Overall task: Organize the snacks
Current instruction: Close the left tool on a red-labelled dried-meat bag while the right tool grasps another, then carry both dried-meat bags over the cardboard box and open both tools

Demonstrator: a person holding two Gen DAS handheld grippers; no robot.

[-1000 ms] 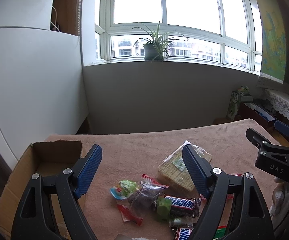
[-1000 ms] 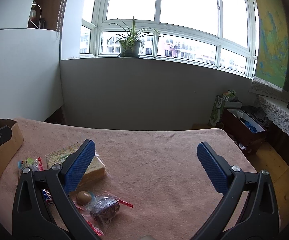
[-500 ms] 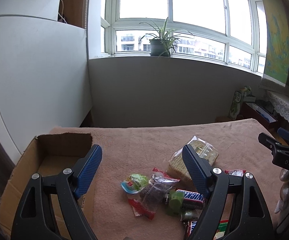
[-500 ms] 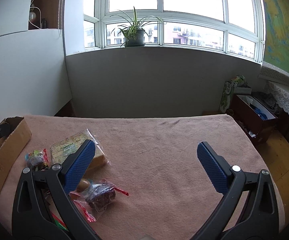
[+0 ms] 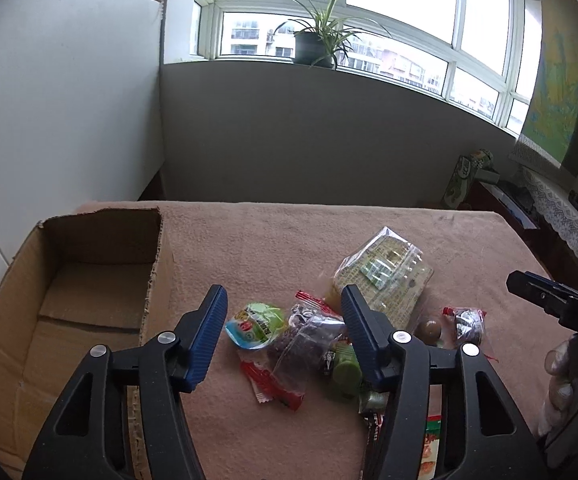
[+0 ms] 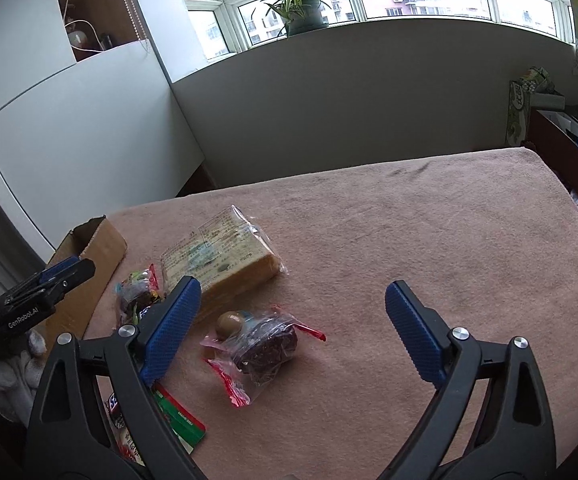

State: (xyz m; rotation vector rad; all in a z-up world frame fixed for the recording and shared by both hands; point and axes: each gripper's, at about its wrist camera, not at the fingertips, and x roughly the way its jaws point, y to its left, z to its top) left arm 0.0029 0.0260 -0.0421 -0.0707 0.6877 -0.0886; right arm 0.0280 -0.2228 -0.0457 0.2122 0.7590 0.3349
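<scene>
A pile of snacks lies on a pink cloth-covered table (image 5: 281,240). It holds a bagged bread loaf (image 5: 385,276) (image 6: 225,256), a green jelly cup (image 5: 255,322), a clear bag of dark sweets (image 5: 305,340) and another such bag (image 6: 269,348) beside a brown ball (image 6: 228,323). An open cardboard box (image 5: 69,300) stands at the left. My left gripper (image 5: 283,332) is open above the jelly cup and dark sweets. My right gripper (image 6: 291,332) is open over the second sweets bag.
The box's corner (image 6: 97,240) shows in the right wrist view, with the left gripper's body (image 6: 29,304) in front. Red and green wrappers (image 6: 177,420) lie near the front edge. A dark cabinet (image 6: 569,148) stands right of the table. A potted plant (image 5: 315,46) sits on the windowsill.
Both grippers have tilted down and moved closer to the snack pile. The left gripper's jaws have narrowed. The snacks have not moved.
</scene>
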